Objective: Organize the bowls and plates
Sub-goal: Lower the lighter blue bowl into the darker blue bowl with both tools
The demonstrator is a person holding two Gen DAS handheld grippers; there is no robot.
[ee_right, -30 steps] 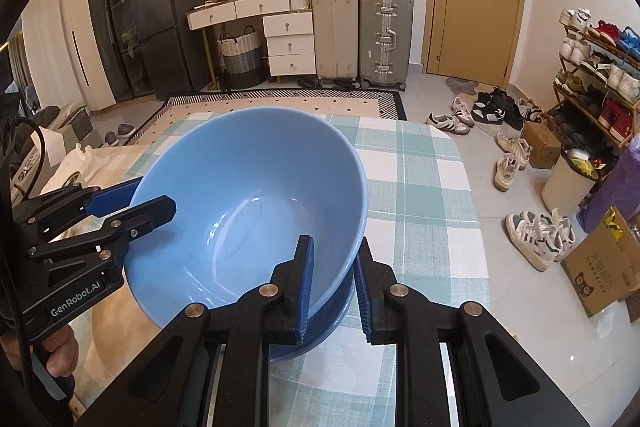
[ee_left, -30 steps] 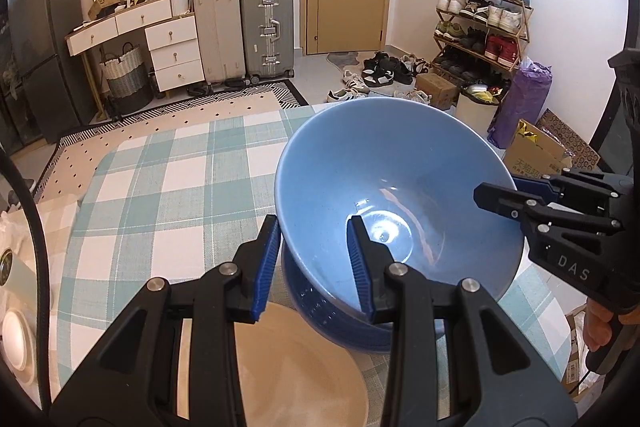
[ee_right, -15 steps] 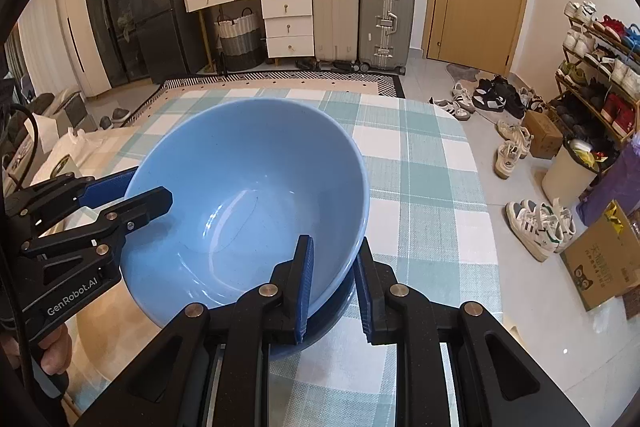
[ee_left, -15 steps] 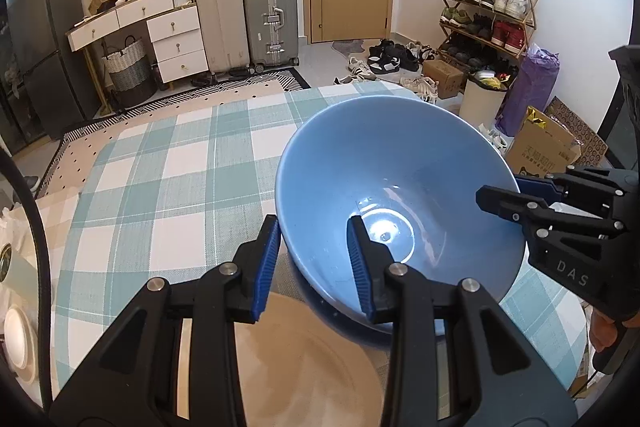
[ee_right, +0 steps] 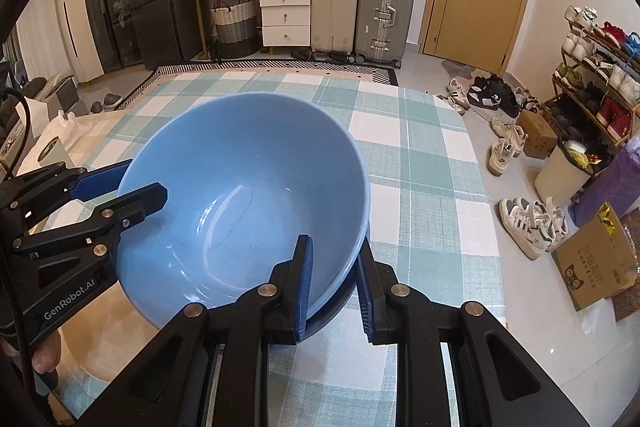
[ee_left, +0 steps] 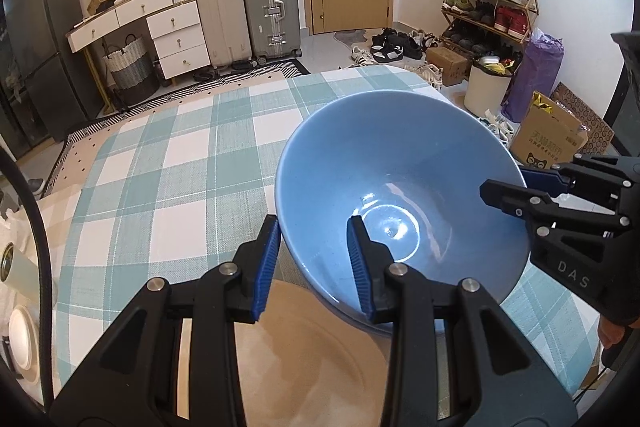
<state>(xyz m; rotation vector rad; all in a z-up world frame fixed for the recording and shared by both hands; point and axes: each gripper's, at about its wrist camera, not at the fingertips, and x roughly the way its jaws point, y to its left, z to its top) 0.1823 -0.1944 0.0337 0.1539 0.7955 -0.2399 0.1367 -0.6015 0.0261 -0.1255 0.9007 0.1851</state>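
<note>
- The blue bowl [ee_left: 400, 195] sat directly ahead of both tools, carried between them above the checked tablecloth [ee_left: 168, 163].
- The left gripper [ee_left: 312, 267] straddled the rim nearest it, one blue pad inside the bowl and one outside; a gap showed between the outer pad and the wall, so I cannot tell whether it truly clamped or only bracketed the rim.
- The right gripper [ee_right: 332, 283] took the opposite rim the same way, and its jaws stood narrower, apparently pinching the wall.
- Holding two opposite edges, I judge, kept a wide, smooth bowl level and stopped it swinging from a single pinch.
- Just under the bowl, at each tool's fingertips, a darker blue rim [ee_right: 340, 303] showed, seemingly a second bowl below it; stacking the two would explain the low, centred carry.
- A beige plate [ee_left: 320, 359] lay beneath the left tool's fingers, beside that lower rim; whether they touched was hidden.
- Both tools reached in from opposite sides, tilted slightly down, each visible across the bowl from the other.
- A fingertip of the person's left hand [ee_right: 40, 363] showed under the left tool's handle.
- Lowering should stay level, or the rims may catch.
</note>
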